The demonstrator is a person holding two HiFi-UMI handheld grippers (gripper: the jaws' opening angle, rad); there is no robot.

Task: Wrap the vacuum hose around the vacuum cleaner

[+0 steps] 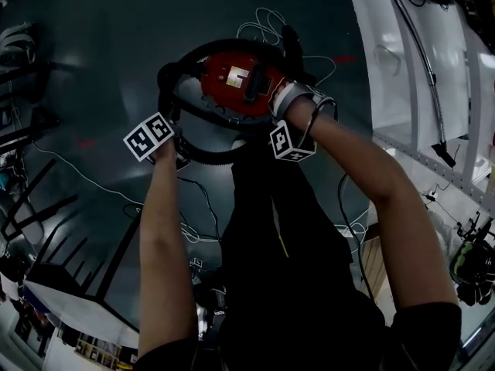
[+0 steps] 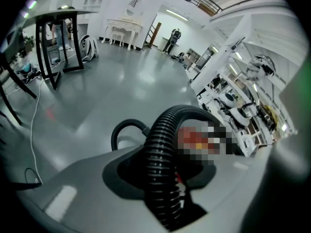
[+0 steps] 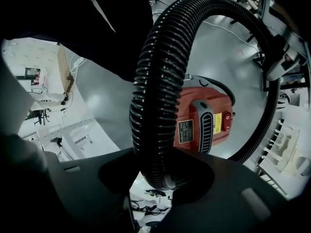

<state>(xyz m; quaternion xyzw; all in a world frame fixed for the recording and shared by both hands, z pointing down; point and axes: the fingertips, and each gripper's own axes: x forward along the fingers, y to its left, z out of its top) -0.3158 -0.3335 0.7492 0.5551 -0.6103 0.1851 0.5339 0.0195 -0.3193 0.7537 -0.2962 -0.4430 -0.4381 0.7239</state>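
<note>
L gripper (image 1: pixel 165 151): jaws closed on the corrugated black hose (image 2: pixel 163 149); the hose runs up between them and bends off to the right. It holds the near-left part of the loop, just left of the vacuum cleaner (image 1: pixel 232 79).

Vacuum cleaner: red canister w/ black handle, sitting on the grey floor (image 1: pixel 93 68), approx. centre of the head view, directly ahead of me.

R gripper (image 1: pixel 280 110): jaws closed on the same hose further along, at the near-right edge of the canister. In its own view the hose arches up from the jaws and curves down past the far side of the body.

Task status (my estimate):
1. Done: the hose already forms approx. one ring round the canister (left side, far side, near side all covered).
2. Left: the near section is held up off the floor btwn my two grippers, so it is not seated. I judge it needs pulling snug against the body, then release. Whether any loose end remains, I cannot tell.
3. Note: thin white cable (image 1: pixel 263 22) lies loose on the floor beyond the canister.

Arm pose: L forearm (image 1: pixel 162 230) near straight, reaching fwd and down. R forearm (image 1: pixel 371 176) comes in from the right, elbow bent, wrist turned inward toward the canister.
</note>
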